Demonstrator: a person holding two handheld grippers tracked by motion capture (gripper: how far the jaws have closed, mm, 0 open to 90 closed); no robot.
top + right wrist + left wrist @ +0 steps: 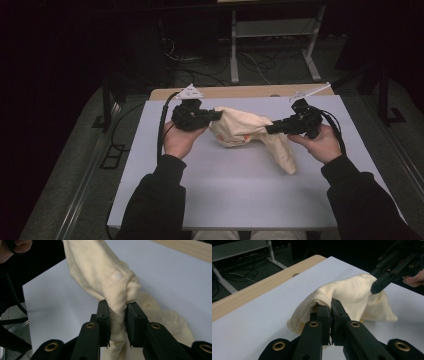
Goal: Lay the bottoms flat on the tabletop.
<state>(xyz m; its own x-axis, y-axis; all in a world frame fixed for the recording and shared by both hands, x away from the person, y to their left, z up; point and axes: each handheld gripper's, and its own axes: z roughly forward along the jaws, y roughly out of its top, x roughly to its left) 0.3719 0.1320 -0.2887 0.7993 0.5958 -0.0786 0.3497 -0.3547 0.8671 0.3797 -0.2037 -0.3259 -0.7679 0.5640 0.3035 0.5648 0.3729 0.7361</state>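
A soft cream cloth is held up between two grippers over the far half of the white table. It is nearer the far edge than the near edge, about the middle from side to side. The left gripper pinches one bunched end of the cloth. In the left gripper view its two black jaws are pressed almost flat together with just a thin bit of cloth caught at their tips. The right gripper pinches the other side. In the right gripper view its jaws squeeze a thick twisted bunch of cloth, so a gap stays between them, stuffed with cloth. A long loose part of the cloth hangs down from the right gripper toward the table's near right side, and its end rests on the white top. The person's left hand and right hand hold the grippers from below, with dark sleeves coming in from the near edge. A strip of light wood shows along the far edge of the table.
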